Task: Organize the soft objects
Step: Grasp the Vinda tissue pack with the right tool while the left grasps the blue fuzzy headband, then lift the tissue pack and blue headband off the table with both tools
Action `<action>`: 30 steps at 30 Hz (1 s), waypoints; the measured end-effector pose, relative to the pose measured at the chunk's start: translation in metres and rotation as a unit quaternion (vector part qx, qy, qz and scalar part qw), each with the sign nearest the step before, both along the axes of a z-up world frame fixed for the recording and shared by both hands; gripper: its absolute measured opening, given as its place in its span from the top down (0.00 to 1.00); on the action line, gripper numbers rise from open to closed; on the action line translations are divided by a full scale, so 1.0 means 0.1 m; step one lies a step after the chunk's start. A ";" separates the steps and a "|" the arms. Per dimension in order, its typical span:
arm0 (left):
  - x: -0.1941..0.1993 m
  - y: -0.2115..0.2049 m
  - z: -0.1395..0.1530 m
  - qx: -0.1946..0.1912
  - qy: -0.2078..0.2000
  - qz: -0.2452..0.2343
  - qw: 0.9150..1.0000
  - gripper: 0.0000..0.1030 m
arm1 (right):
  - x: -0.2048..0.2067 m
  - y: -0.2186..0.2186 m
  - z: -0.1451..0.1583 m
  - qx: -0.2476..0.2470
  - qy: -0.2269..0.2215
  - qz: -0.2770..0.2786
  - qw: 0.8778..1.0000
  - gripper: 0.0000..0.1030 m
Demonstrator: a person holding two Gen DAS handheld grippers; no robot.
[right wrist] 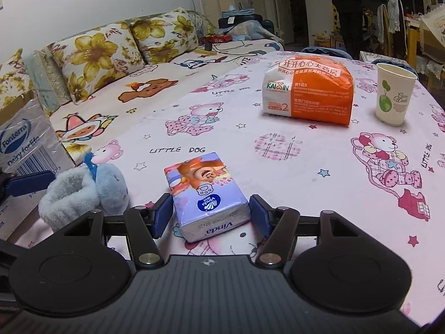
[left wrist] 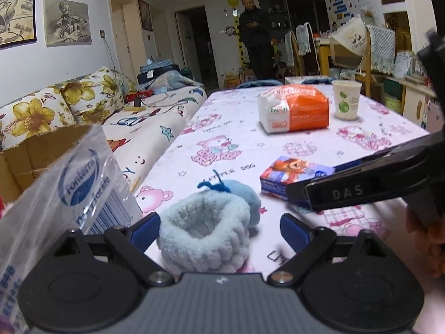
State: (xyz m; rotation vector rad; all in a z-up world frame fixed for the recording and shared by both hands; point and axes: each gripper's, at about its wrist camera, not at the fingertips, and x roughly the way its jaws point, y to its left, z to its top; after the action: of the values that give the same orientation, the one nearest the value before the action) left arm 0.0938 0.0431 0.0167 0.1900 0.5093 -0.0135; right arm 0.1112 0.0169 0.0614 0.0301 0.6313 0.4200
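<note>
A fluffy pale-blue wristband point(left wrist: 205, 239) lies on the pink bear tablecloth point(left wrist: 236, 144), leaning on a blue plush piece point(left wrist: 244, 194) behind it. My left gripper point(left wrist: 219, 232) is open and straddles the band; a gap shows at its right pad. The right wrist view shows the band point(right wrist: 69, 194) at far left. A Vinda tissue pack point(right wrist: 205, 192) lies flat between the pads of my right gripper point(right wrist: 211, 214), which stand close on both sides without squeezing it. In the left wrist view the pack point(left wrist: 292, 171) lies partly under a right gripper finger point(left wrist: 347, 192).
An orange-and-white bag point(right wrist: 308, 91) and a paper cup point(right wrist: 393, 94) stand farther back on the table. A clear Fonterra plastic bag point(left wrist: 69, 183) over a cardboard box point(left wrist: 36, 150) is at the left edge. A flowered sofa point(right wrist: 111, 64) runs along the left. A person point(left wrist: 254, 33) stands far behind.
</note>
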 end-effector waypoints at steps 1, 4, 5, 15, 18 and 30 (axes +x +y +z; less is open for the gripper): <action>0.01 0.00 -0.01 0.004 0.000 0.003 1.000 0.16 | 0.01 0.01 0.00 -0.002 -0.001 -0.001 1.000 0.20; 0.04 0.03 -0.01 0.002 0.004 0.003 1.000 0.22 | -0.01 0.01 0.01 -0.003 -0.009 -0.005 1.000 0.10; 0.05 0.03 -0.02 0.002 0.005 0.005 1.000 0.26 | -0.01 0.01 0.01 -0.001 -0.012 -0.010 1.000 0.10; 0.00 0.04 -0.03 -0.026 0.022 -0.014 0.999 0.74 | -0.02 0.02 0.01 -0.006 -0.022 -0.021 1.000 0.29; -0.06 0.00 -0.02 -0.034 0.024 -0.024 0.999 0.77 | -0.03 0.03 0.01 -0.011 -0.026 -0.022 0.999 0.30; -0.28 0.10 0.07 -0.112 0.032 -0.035 0.993 0.78 | -0.23 0.21 0.06 -0.083 -0.094 -0.026 0.992 0.32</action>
State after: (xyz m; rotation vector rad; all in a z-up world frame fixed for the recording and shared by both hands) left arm 0.0663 0.0534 0.0238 -0.0129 0.5614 -0.1448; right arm 0.0886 0.0382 0.0673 -0.1504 0.4760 0.3138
